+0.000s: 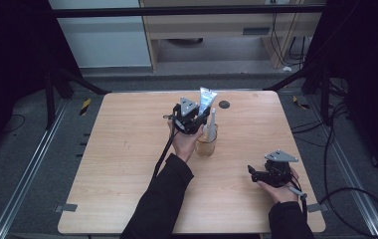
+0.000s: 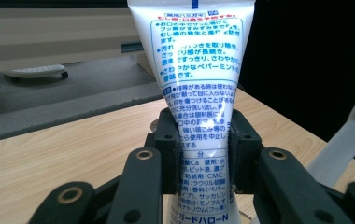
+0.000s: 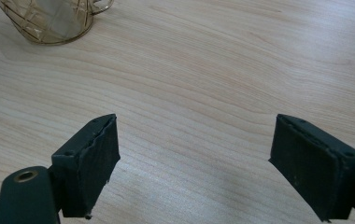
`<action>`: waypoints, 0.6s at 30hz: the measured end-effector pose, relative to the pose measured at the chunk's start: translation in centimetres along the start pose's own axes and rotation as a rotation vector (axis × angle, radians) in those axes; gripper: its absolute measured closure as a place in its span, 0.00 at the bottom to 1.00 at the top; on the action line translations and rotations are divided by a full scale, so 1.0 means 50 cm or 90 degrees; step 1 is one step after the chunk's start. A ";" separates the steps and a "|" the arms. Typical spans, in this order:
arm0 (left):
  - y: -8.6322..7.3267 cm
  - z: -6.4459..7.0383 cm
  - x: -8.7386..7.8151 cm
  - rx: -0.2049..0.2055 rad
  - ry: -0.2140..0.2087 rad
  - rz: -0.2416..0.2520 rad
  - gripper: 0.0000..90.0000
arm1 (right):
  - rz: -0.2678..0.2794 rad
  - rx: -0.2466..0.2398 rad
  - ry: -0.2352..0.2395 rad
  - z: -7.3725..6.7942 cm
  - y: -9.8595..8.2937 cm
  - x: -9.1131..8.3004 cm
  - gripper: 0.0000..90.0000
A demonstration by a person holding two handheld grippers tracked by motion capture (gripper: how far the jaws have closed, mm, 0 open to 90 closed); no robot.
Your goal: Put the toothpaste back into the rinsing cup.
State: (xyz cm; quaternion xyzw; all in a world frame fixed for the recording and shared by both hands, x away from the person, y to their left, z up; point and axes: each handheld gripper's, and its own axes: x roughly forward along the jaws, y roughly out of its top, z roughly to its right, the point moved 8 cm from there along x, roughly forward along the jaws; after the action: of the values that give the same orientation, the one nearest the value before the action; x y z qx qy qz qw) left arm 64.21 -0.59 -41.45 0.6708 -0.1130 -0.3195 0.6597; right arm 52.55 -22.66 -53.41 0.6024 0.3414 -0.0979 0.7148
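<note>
A white toothpaste tube (image 1: 207, 99) with blue print stands upright in my left gripper (image 1: 202, 115), just above an amber glass cup (image 1: 207, 143) near the table's middle. In the left gripper view the jaws are shut on the tube (image 2: 199, 88) and pinch its lower part at the gripper (image 2: 202, 154). A white toothbrush-like stick (image 1: 211, 124) leans in the cup and shows blurred at the right (image 2: 348, 135). My right gripper (image 1: 252, 173) rests low at the front right, open, with bare wood between its jaws (image 3: 194, 158). The cup (image 3: 49, 21) lies far ahead of it.
The wooden table (image 1: 127, 149) has a small black disc (image 1: 224, 104) near its far edge. Beyond the table are a pale cabinet (image 1: 227, 30), black frame legs and loose cables on the grey floor. The person's dark sleeves enter from the bottom.
</note>
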 end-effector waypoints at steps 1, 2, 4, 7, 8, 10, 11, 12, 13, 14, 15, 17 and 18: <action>-0.002 0.001 0.001 0.001 -0.001 -0.001 0.77 | 0.000 0.001 0.000 0.000 0.000 0.000 0.17; -0.003 0.000 0.002 0.003 -0.001 -0.003 0.77 | -0.001 0.000 0.000 0.000 0.000 0.000 0.17; -0.006 0.001 0.005 0.001 -0.003 -0.004 0.77 | -0.002 0.000 0.000 -0.001 -0.001 0.001 0.17; -0.013 0.003 0.008 0.003 -0.006 -0.007 0.77 | -0.003 -0.002 0.000 -0.001 -0.002 0.002 0.17; -0.018 0.003 0.010 0.003 -0.007 -0.009 0.77 | -0.003 -0.002 0.001 -0.001 -0.002 0.002 0.17; -0.024 0.003 0.013 0.000 -0.011 -0.012 0.77 | -0.003 -0.001 0.002 -0.002 -0.002 0.002 0.17; -0.027 0.003 0.015 -0.001 -0.011 -0.014 0.77 | -0.004 0.000 0.002 -0.003 -0.002 0.002 0.17; -0.031 0.003 0.016 -0.001 -0.011 -0.016 0.77 | -0.004 -0.001 0.002 -0.003 -0.002 0.002 0.17; -0.033 0.004 0.017 0.000 -0.011 -0.018 0.77 | -0.004 -0.002 0.002 -0.003 -0.002 0.003 0.17; -0.036 0.004 0.018 0.005 -0.012 -0.023 0.77 | -0.005 -0.002 0.002 -0.003 -0.002 0.003 0.17; -0.039 0.005 0.020 0.007 -0.014 -0.027 0.77 | -0.004 -0.004 0.001 -0.002 -0.002 0.003 0.17; -0.045 0.007 0.022 0.009 -0.015 -0.033 0.76 | -0.006 -0.001 0.000 -0.002 -0.003 0.003 0.17; -0.048 0.008 0.023 0.008 -0.016 -0.037 0.76 | -0.006 -0.001 0.000 -0.002 -0.003 0.003 0.17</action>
State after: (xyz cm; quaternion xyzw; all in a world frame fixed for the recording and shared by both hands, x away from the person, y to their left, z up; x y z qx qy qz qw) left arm 64.20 -1.32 -44.01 0.6737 -0.1037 -0.3462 0.6446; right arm 52.54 -22.56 -53.62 0.6002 0.3446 -0.1013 0.7147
